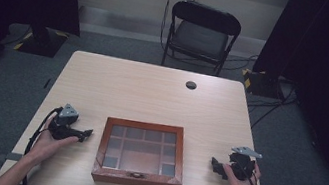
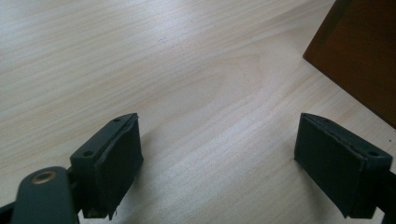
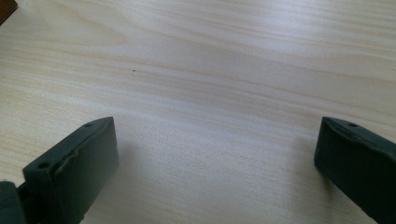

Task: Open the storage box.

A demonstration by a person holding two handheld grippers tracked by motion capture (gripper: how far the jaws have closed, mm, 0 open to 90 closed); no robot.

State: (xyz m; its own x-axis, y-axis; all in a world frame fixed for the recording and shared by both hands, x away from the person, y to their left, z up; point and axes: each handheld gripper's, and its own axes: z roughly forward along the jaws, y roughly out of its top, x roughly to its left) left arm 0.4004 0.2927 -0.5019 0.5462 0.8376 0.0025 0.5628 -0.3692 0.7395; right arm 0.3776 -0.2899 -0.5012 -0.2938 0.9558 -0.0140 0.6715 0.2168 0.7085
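Observation:
A brown wooden box (image 1: 140,153) with a glass lid over a grid of compartments lies shut near the table's front edge, its small metal clasp (image 1: 137,174) facing the person. To its left my left gripper (image 1: 86,133) rests on the table, open, pointing toward the box. The box's dark corner (image 2: 359,51) shows in the left gripper view, where the left gripper (image 2: 219,168) holds nothing between its pads. My right gripper (image 1: 214,163) rests to the right of the box, open. In the right gripper view only bare wood lies between the right gripper's (image 3: 215,172) jaws.
The light wooden table (image 1: 152,90) has a round cable grommet (image 1: 191,85) near its far edge. A black folding chair (image 1: 201,35) stands behind the table. Dark curtains flank both sides, and cables run over the grey floor (image 1: 272,100) at right.

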